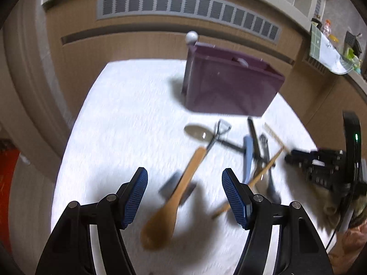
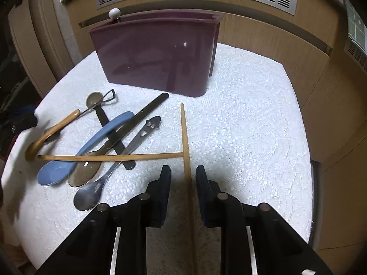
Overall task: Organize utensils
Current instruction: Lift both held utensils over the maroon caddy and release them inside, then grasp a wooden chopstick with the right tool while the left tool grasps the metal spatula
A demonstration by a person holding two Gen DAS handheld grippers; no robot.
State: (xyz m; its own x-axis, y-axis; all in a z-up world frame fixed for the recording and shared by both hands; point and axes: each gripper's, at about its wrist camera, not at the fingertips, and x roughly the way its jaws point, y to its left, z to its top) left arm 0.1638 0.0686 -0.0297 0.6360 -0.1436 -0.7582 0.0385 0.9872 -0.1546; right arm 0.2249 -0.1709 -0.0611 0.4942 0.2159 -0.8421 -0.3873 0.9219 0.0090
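Observation:
A purple utensil holder (image 2: 158,52) stands at the back of the white cloth; it also shows in the left wrist view (image 1: 229,82). A white-knobbed utensil (image 2: 114,13) sticks out of it. In front lie a wooden spoon (image 1: 174,197), a blue spoon (image 2: 91,146), metal spoons (image 2: 91,194) and a T-shaped wooden stick (image 2: 185,137). My left gripper (image 1: 184,194) is open, its fingers either side of the wooden spoon. My right gripper (image 2: 183,176) is open, with the stick's bar between its fingers (image 2: 165,178), untouched.
The white textured cloth (image 2: 252,119) covers a small table with edges close on all sides. A wooden wall with a grey vent (image 1: 188,9) runs behind. The right gripper's black body (image 1: 325,167) sits at the right of the left wrist view.

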